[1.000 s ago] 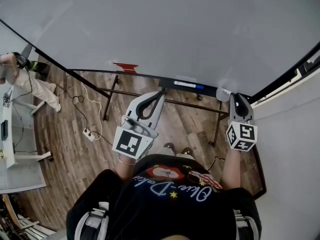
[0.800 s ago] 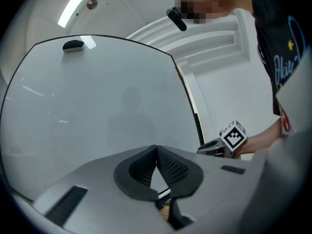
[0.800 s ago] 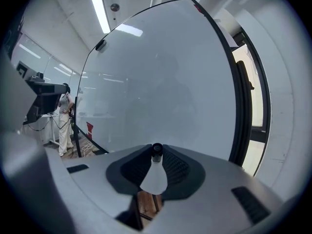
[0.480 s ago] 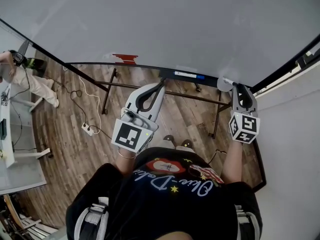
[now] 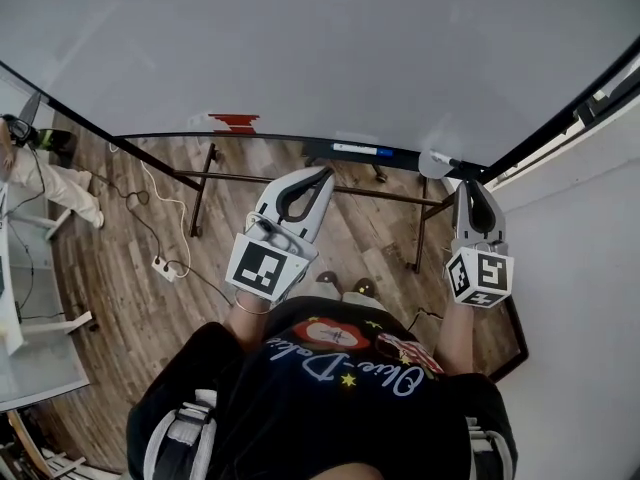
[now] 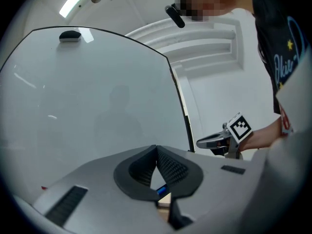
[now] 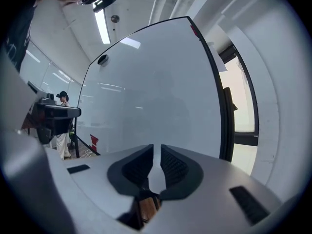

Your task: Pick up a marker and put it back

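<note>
A person stands facing a whiteboard (image 5: 300,48) that rests on a dark-legged stand over a wood floor (image 5: 120,268). A marker (image 5: 364,150), white with a blue end, lies flat on the ledge (image 5: 290,139) along the board's bottom edge, right of the ledge's middle and well apart from both grippers. Near the ledge's right end sits a pale round thing (image 5: 434,166) with a slim dark-tipped stick across it; what it is cannot be told. A red thing (image 5: 236,123) sits near the ledge's left end. The left gripper (image 5: 324,173) points at the board below the ledge's middle, its fingers (image 6: 171,165) clenched tip to tip on nothing. The right gripper (image 5: 470,190) is held just below the ledge's right end; its fingers (image 7: 173,165) have just been closing and now stand a narrow slit apart, released, with only the board showing between them. A power strip (image 5: 160,266) lies on the floor at left.
</note>
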Available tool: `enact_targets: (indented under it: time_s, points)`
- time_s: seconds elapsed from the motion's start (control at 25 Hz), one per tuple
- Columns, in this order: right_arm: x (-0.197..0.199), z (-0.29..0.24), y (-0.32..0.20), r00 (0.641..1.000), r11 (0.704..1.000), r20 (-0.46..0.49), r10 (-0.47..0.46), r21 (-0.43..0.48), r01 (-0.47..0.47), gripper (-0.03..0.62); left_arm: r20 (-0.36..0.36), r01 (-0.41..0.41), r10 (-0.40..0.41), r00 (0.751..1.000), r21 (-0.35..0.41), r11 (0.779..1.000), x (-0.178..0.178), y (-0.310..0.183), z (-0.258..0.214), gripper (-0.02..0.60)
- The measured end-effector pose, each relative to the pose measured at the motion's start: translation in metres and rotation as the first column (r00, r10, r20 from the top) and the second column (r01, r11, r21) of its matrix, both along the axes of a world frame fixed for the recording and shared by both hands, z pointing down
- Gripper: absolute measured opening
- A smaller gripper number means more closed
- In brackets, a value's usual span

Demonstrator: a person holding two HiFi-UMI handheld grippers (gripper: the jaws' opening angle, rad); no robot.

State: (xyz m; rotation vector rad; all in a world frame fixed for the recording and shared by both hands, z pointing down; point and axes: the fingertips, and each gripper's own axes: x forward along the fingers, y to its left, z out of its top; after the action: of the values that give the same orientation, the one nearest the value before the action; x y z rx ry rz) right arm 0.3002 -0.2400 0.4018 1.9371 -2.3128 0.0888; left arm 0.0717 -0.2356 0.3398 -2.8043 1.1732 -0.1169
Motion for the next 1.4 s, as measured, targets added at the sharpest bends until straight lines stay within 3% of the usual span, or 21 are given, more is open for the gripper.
enact_targets:
  time_s: [0.24,0.52,1.4]
  points:
    - [-0.01,-0.021,0.013,0.999,0.999,0.023,-0.027,0.018,0.027,0.002,-0.009,-0.042,0.041,0.999,-0.014,0.999,0.016,-0.004,0.003,0.003]
    - [-0.02,-0.035,0.026,0.999,0.999,0.023,-0.045,0.029,0.044,0.002,-0.018,-0.074,0.073,0.997,-0.011,0.997,0.022,-0.006,0.004,0.003]
    - [-0.027,-0.043,0.028,0.997,0.995,0.036,-0.07,0.071,0.067,0.0,-0.009,-0.064,0.063,0.998,-0.015,0.998,0.021,-0.007,0.006,0.003]
